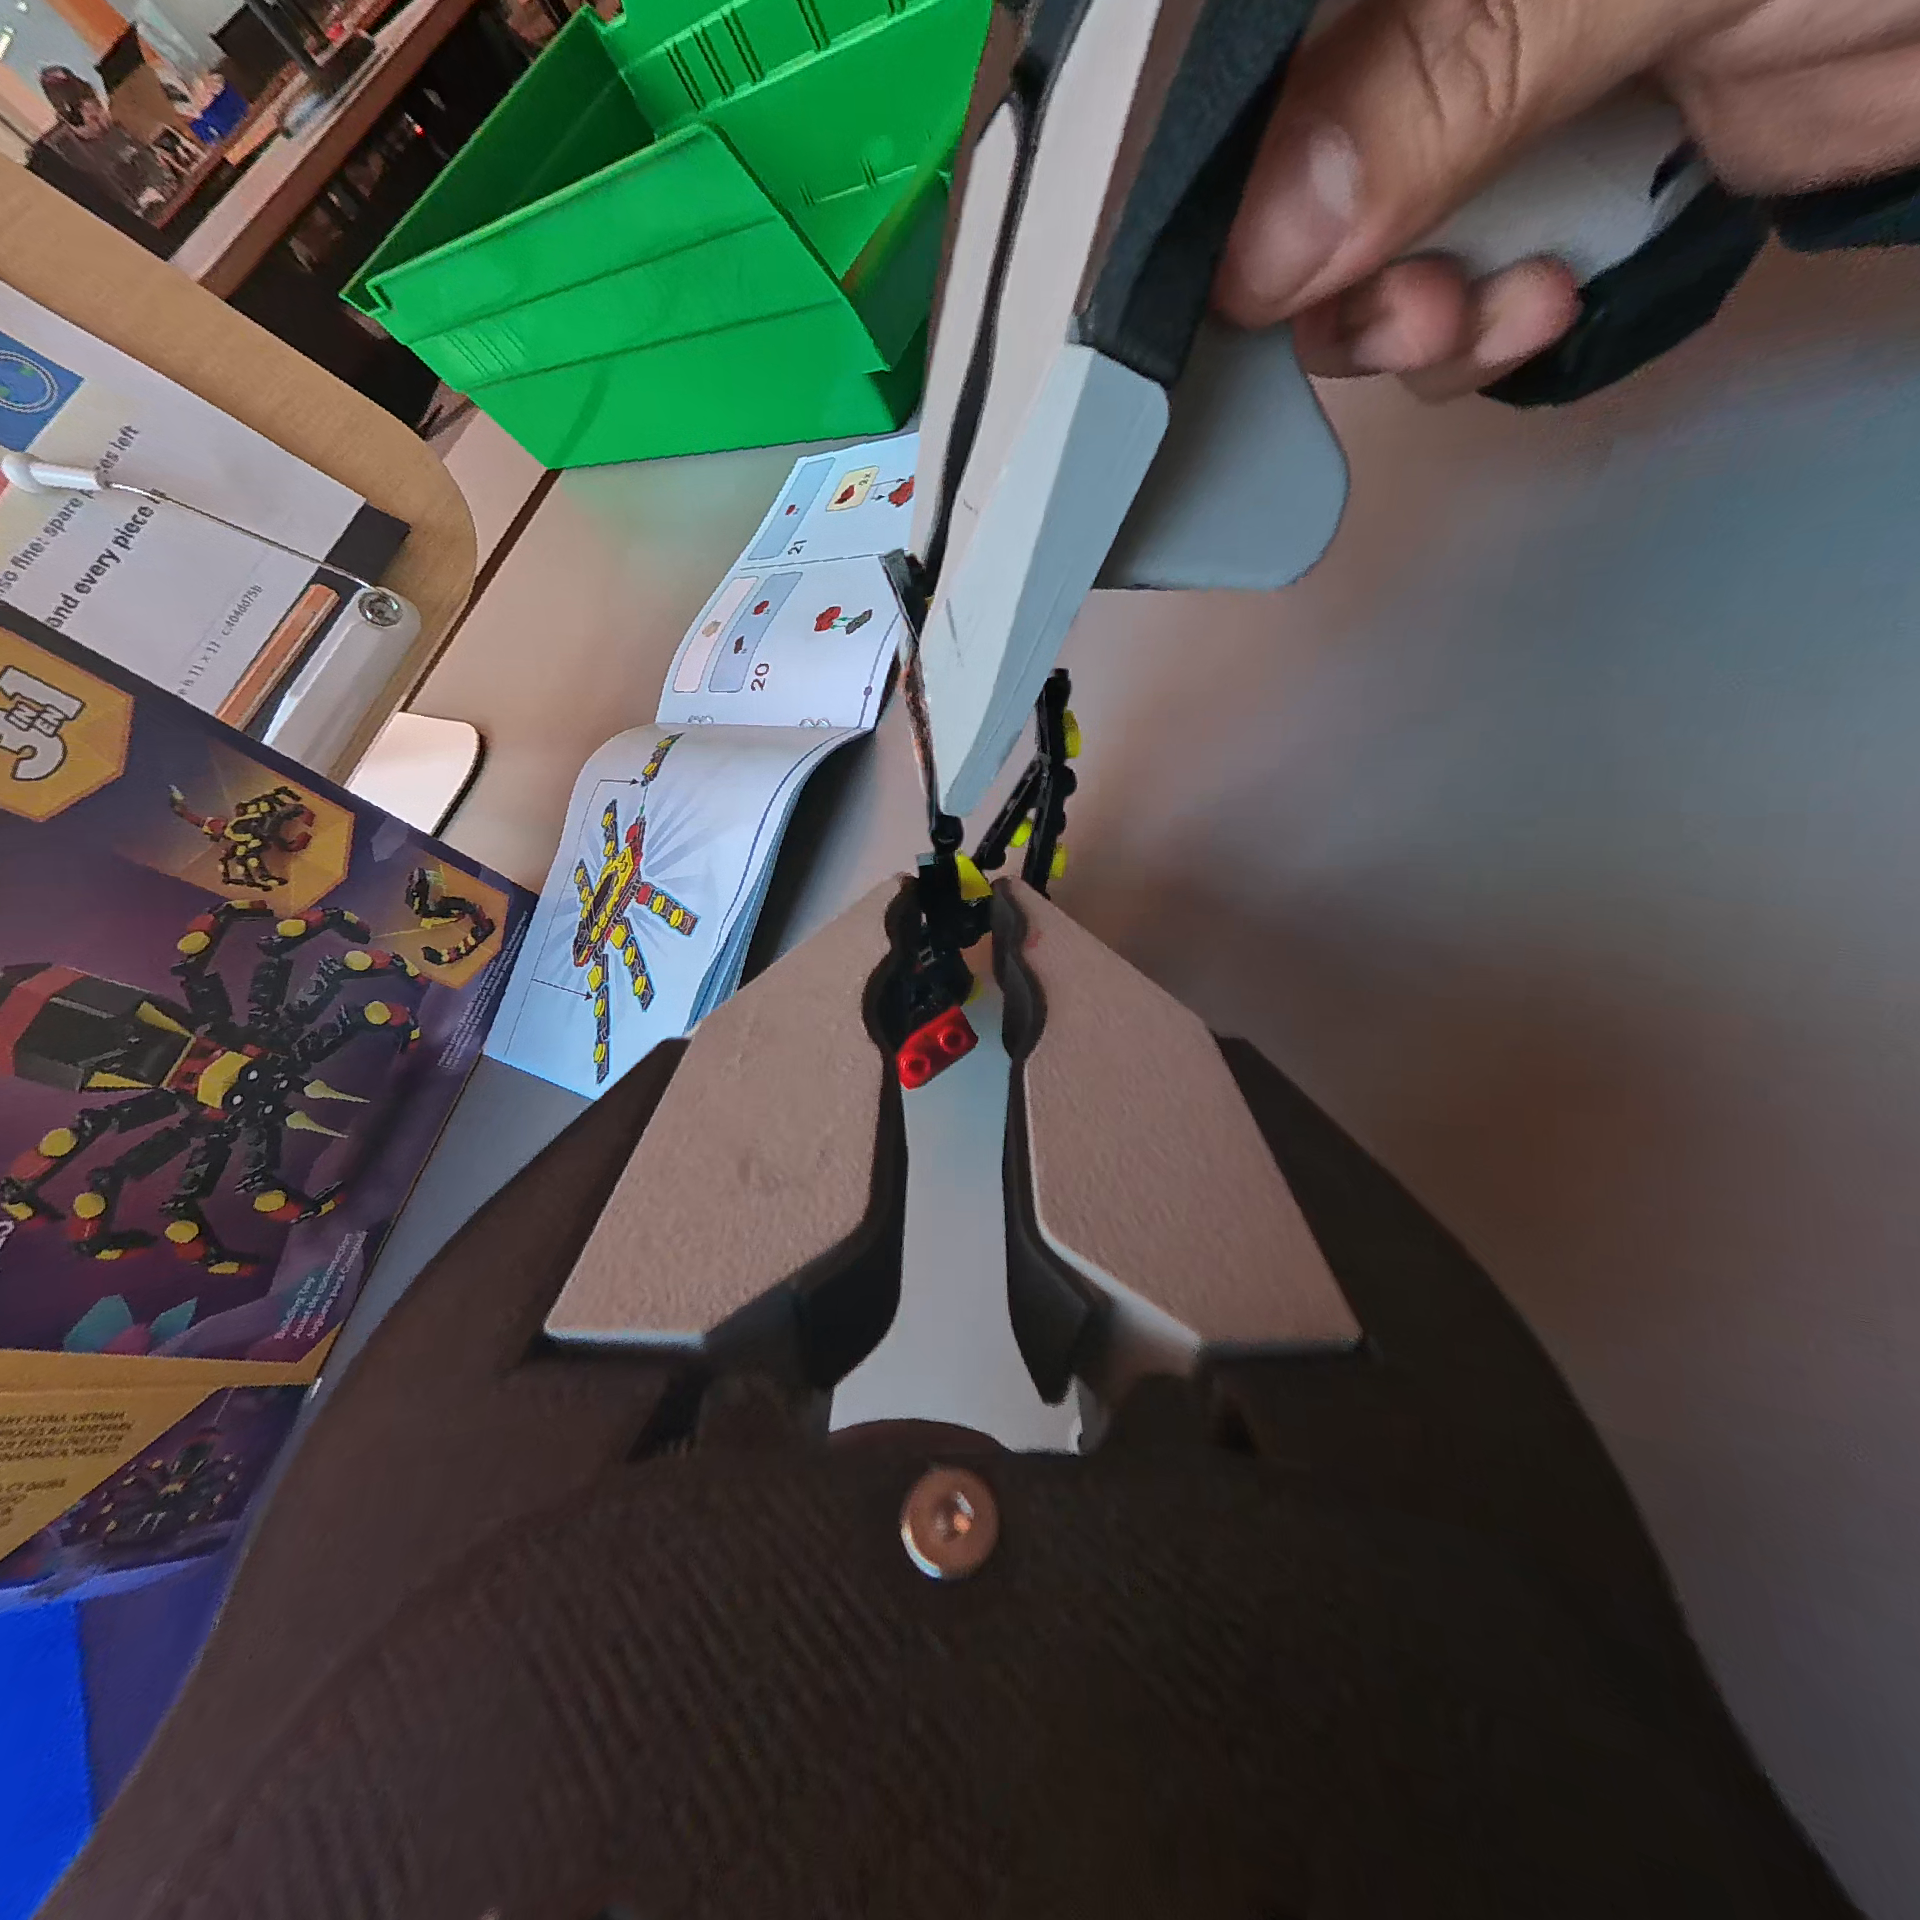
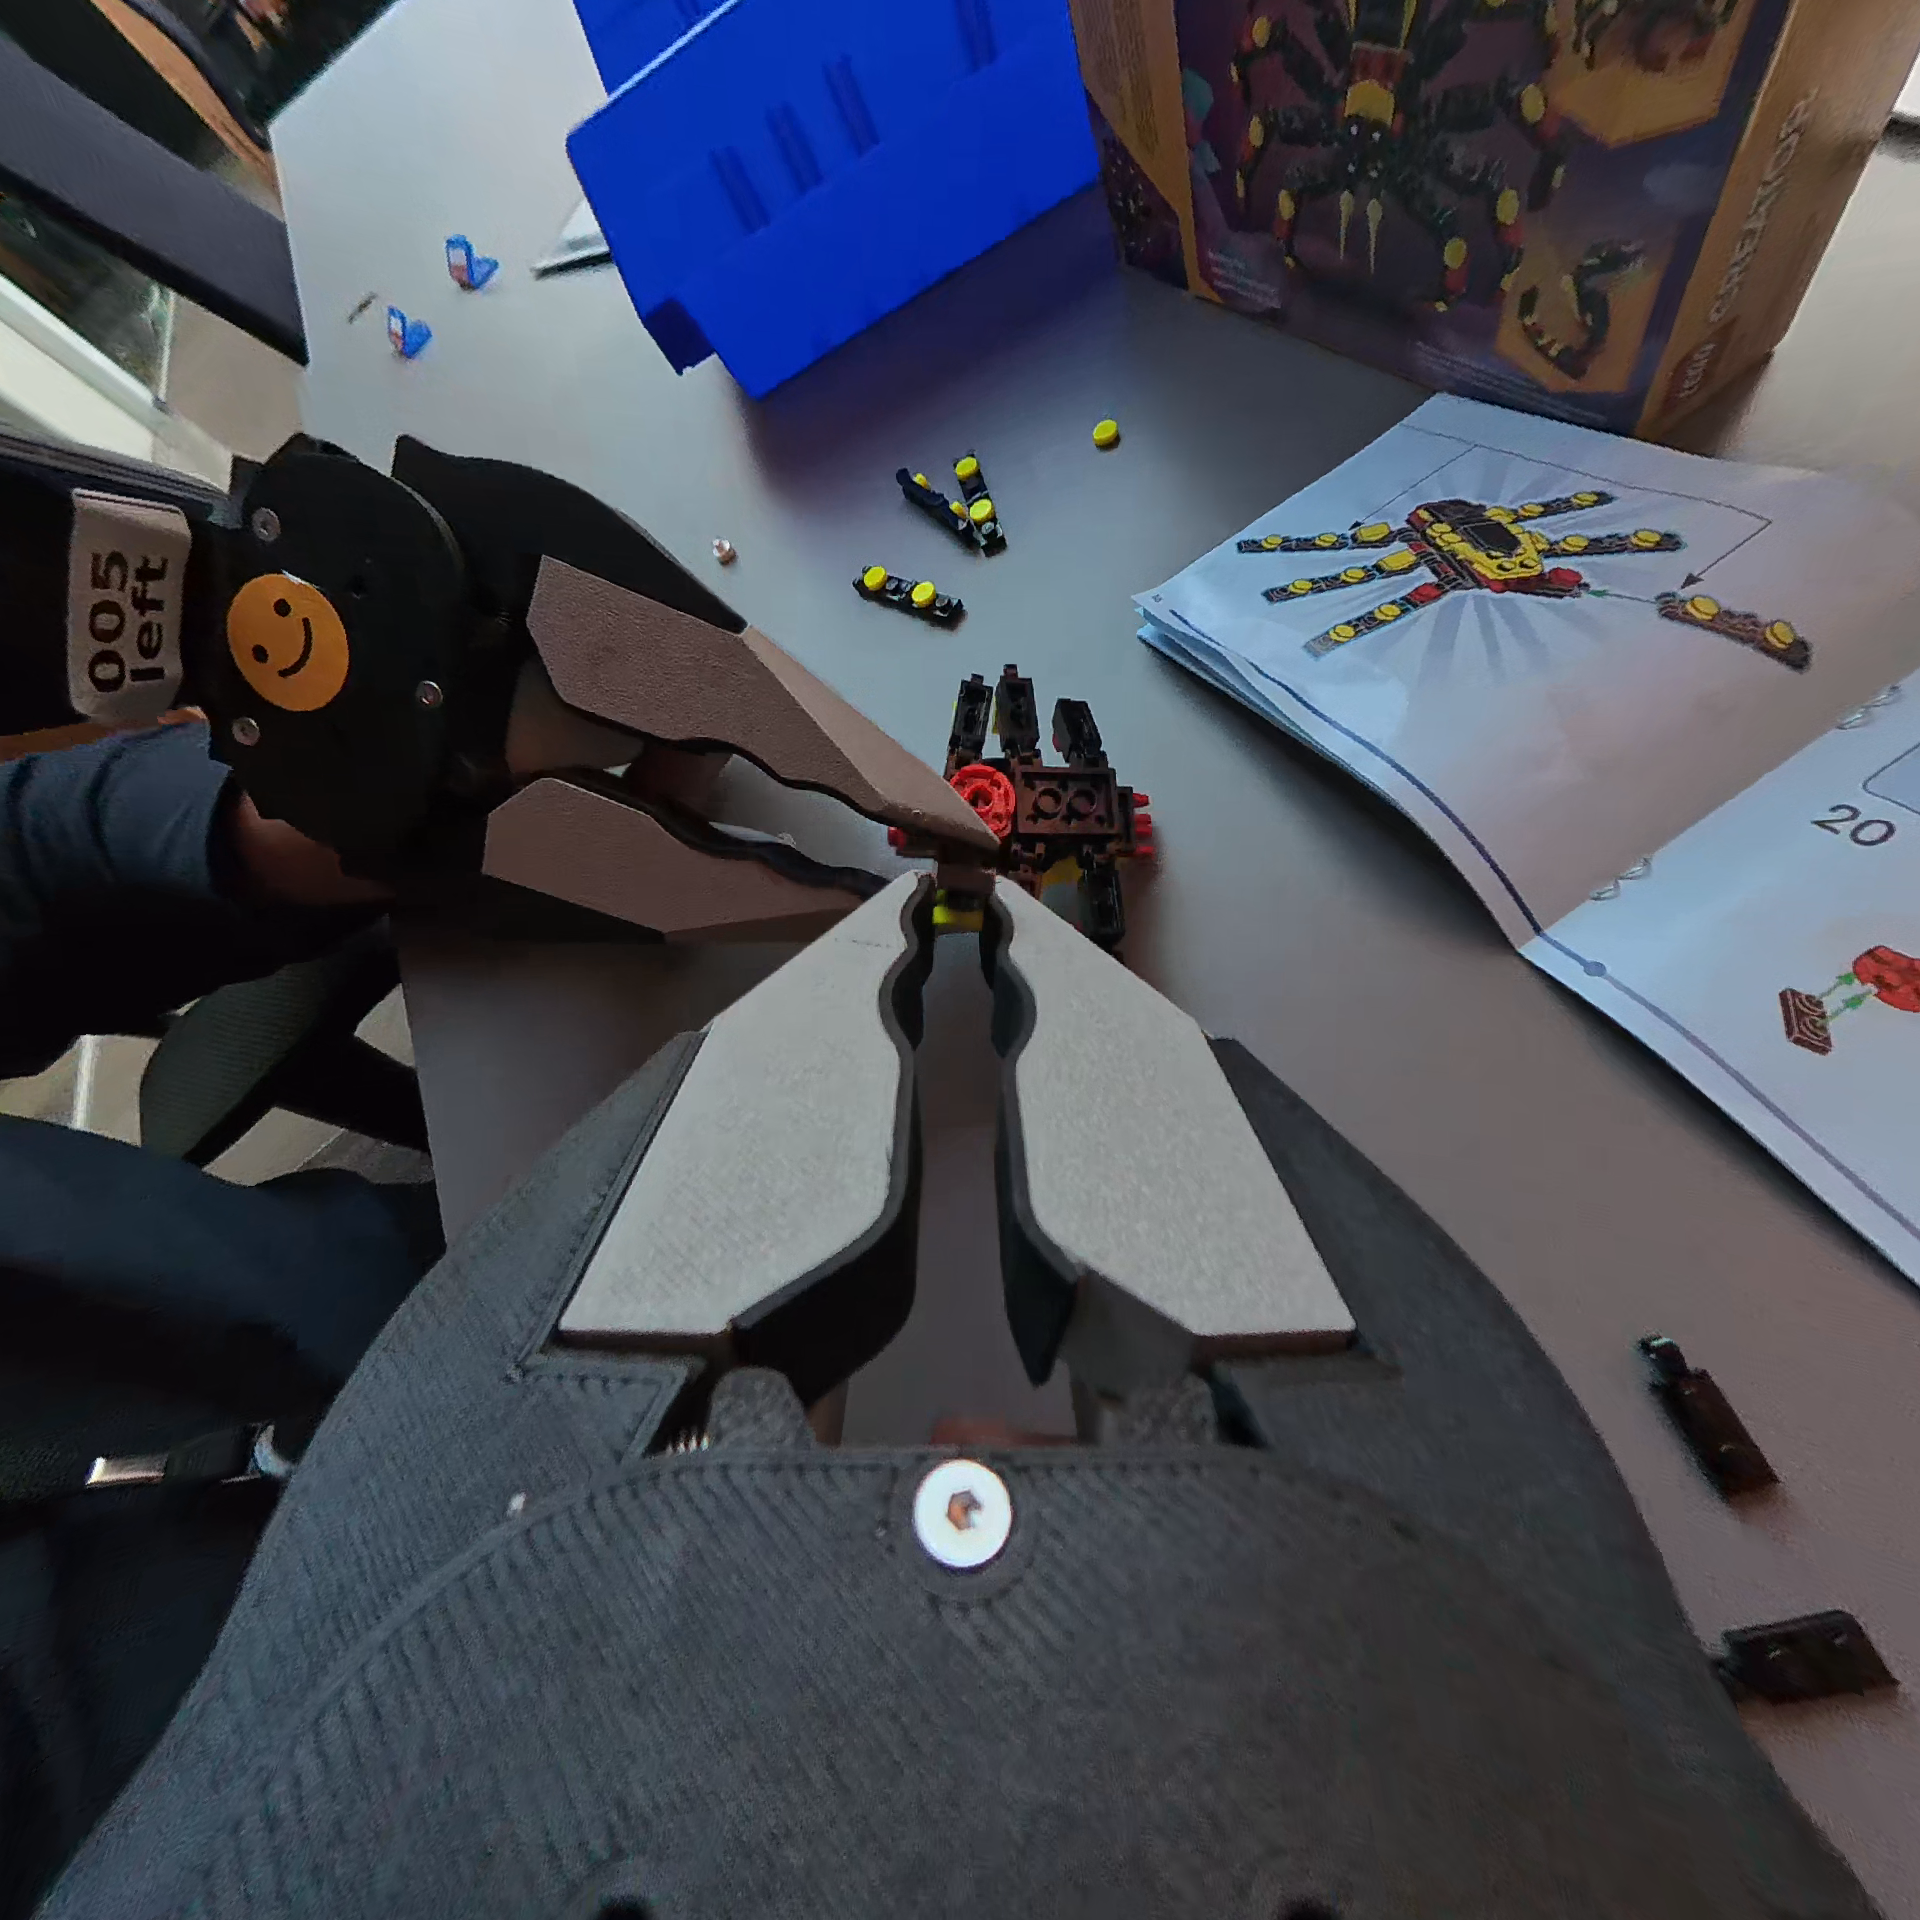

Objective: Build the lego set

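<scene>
The partly built spider model [image 2: 1065, 805], black with yellow and red parts, is held between both grippers above the grey table [image 2: 1299, 1039]. My left gripper [image 1: 943, 914] is shut on the model's black and yellow end, with a red brick [image 1: 935, 1049] showing between its fingers. It enters the right wrist view from the left [image 2: 935, 857]. My right gripper [image 2: 956, 904] is shut on a yellow and black part of the model, right beside the left fingertips. In the left wrist view it comes down from above [image 1: 951, 800], held by a hand [image 1: 1455, 177]. Black legs with yellow studs [image 1: 1049, 790] hang behind it.
Loose leg pieces [image 2: 909, 594] and a yellow stud [image 2: 1107, 431] lie beyond the model. An open instruction booklet [image 2: 1507, 644], the set's box [image 2: 1455, 187] and a blue bin [image 2: 831, 187] stand behind. Black pieces [image 2: 1704, 1418] lie at the right. Green bins [image 1: 675, 260] stand at the far side. My two grippers' fingertips are within a few centimetres of each other.
</scene>
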